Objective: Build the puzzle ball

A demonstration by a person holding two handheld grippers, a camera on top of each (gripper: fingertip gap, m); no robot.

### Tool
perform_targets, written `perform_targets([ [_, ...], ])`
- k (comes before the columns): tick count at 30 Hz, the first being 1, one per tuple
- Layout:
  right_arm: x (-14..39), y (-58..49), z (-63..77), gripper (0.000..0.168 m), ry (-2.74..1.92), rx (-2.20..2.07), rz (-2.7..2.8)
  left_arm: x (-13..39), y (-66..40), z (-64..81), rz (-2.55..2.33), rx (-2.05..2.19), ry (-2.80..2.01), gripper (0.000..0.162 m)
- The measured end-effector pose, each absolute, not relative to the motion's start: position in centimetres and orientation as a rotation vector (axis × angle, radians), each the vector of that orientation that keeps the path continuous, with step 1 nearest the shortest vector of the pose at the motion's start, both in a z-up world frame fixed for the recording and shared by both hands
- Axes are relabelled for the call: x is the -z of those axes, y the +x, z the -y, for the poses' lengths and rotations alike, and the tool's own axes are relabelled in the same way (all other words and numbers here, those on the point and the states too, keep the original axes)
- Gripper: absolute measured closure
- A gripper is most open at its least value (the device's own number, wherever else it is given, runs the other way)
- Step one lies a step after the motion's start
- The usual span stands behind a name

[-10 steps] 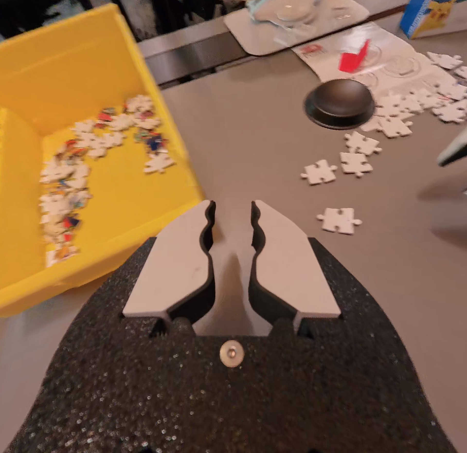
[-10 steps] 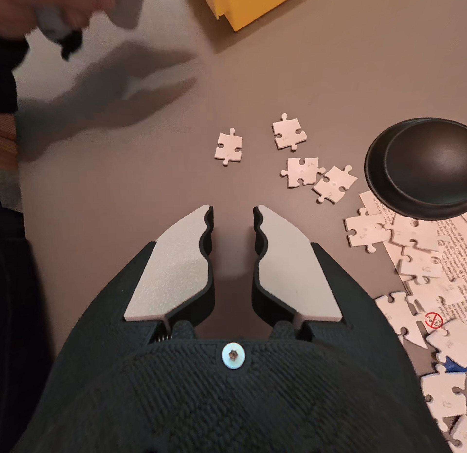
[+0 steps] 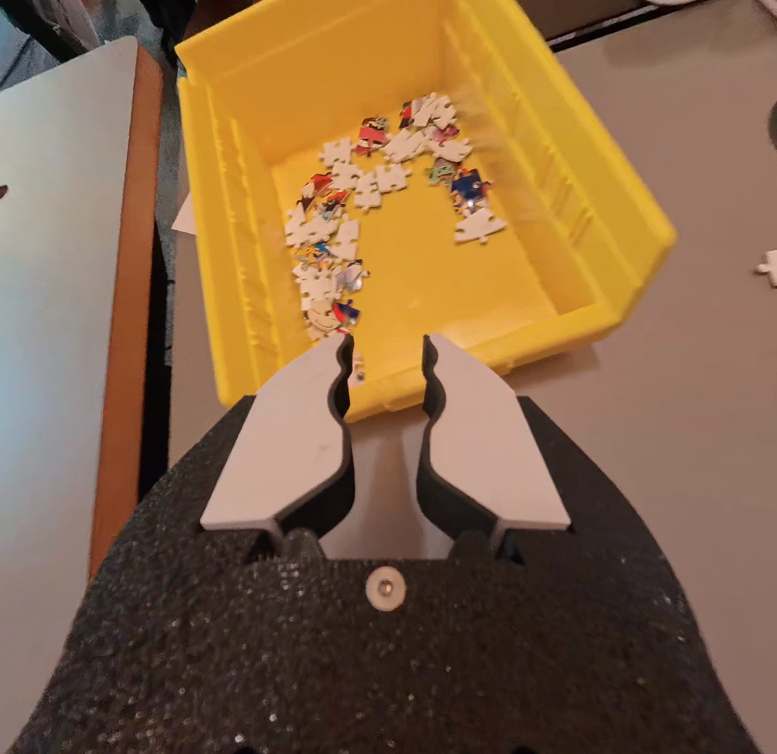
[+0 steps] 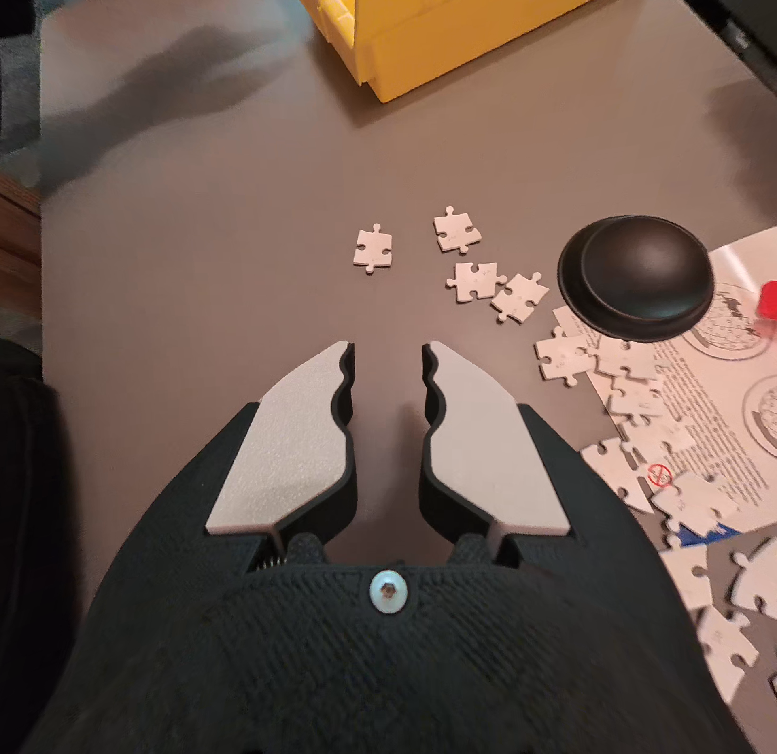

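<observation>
Yellow plastic bin (image 3: 420, 60), ahead of the left gripper's fingers (image 3: 294, 431): loose puzzle pieces (image 3: 349, 237) inside, some white, some printed red, blue and green. Ahead of the right gripper's fingers (image 4: 290, 439): four plain white puzzle pieces (image 4: 475, 280) on the grey-brown tabletop (image 4: 210, 229). To their right: glossy black dome-shaped stand (image 4: 637, 283); white black-printed instruction sheet (image 4: 714, 418).

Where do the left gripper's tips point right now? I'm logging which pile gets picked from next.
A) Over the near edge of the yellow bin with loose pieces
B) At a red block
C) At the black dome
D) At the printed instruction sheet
A: in the left wrist view the left gripper sits open and empty over the near wall of the yellow bin, with the puzzle pieces just ahead inside.
</observation>
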State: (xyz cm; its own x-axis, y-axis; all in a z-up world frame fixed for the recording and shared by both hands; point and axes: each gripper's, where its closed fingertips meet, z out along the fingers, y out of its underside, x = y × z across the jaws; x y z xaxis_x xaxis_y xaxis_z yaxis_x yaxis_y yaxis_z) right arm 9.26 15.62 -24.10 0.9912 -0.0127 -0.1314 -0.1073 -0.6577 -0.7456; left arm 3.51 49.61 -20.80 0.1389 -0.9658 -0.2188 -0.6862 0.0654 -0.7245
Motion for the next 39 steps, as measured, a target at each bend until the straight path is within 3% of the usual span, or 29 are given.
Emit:
perform_targets([
  [1,23.9,9.4,-15.3,0.137,-2.274,-0.128,-0.089,20.8,3.8,-50.1,-1.623,0.474,-1.681,0.132],
  [23,20.1,14.0,-18.8,0.109,-1.974,0.127,-0.178,16.8,9.7,-56.7,-1.392,0.644,-1.774,0.138],
  [35,15.6,17.0,-32.7,0.108,-1.724,0.039,-0.085,19.0,10.6,-54.8,-1.53,0.648,-1.792,0.139],
  [39,16.3,18.0,-33.6,0.108,-1.713,0.019,-0.114,20.7,10.8,-54.6,-1.613,0.565,-1.799,0.14],
])
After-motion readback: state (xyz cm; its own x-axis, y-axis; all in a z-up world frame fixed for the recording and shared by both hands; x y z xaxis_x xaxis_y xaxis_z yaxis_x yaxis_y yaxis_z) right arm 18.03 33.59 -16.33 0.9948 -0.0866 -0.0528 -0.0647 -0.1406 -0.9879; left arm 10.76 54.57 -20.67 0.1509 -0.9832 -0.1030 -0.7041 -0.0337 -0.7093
